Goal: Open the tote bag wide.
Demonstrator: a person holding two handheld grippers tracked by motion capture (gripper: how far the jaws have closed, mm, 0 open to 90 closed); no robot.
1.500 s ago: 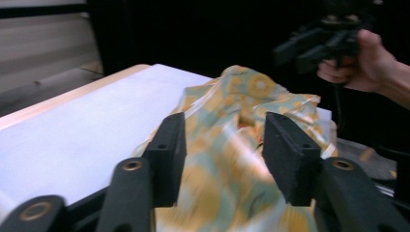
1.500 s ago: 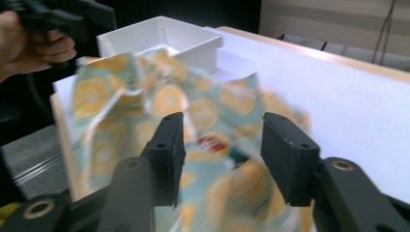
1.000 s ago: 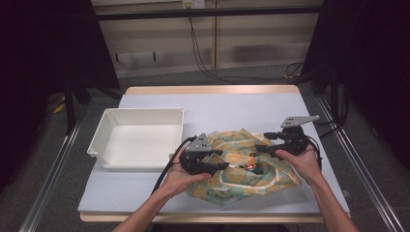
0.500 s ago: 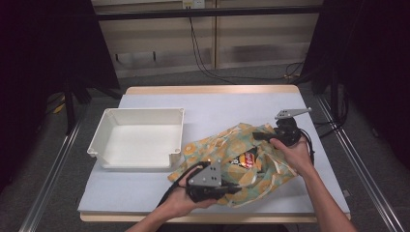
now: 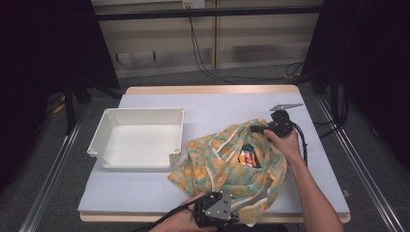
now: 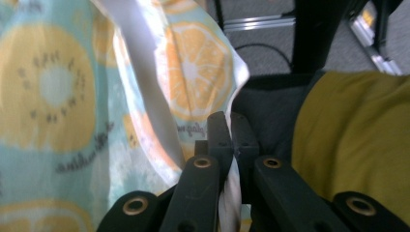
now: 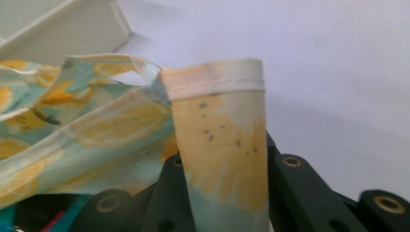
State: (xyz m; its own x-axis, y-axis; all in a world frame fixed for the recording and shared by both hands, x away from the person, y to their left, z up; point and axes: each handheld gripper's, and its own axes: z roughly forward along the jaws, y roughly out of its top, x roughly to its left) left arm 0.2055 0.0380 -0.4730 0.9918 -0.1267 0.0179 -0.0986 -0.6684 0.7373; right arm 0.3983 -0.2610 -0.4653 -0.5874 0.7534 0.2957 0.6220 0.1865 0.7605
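Observation:
A cloth bag (image 5: 220, 166) printed with lemon slices lies right of the table's middle, pulled out between my two grippers. A red and yellow snack packet (image 5: 247, 158) shows in its opening. At the front edge of the table my left gripper (image 5: 238, 220) is shut on the bag's white hem (image 6: 227, 193), with the print (image 6: 58, 96) hanging to one side. My right gripper (image 5: 253, 129) is at the bag's far right corner. A hemmed strip of the cloth (image 7: 217, 125) stands up between its jaws, which have just been opening a little and still hold it.
A white empty tray (image 5: 145, 110) stands at the left, its near right corner close to the bag. Bare white table cover (image 5: 217, 104) lies behind the bag. A cable loops at the right hand (image 5: 303, 145). The person's mustard garment (image 6: 353, 140) is just beyond the front edge.
My left gripper has moved back to the front edge and my right gripper toward the far right, both shut on the cloth. The bag is now stretched out between them.

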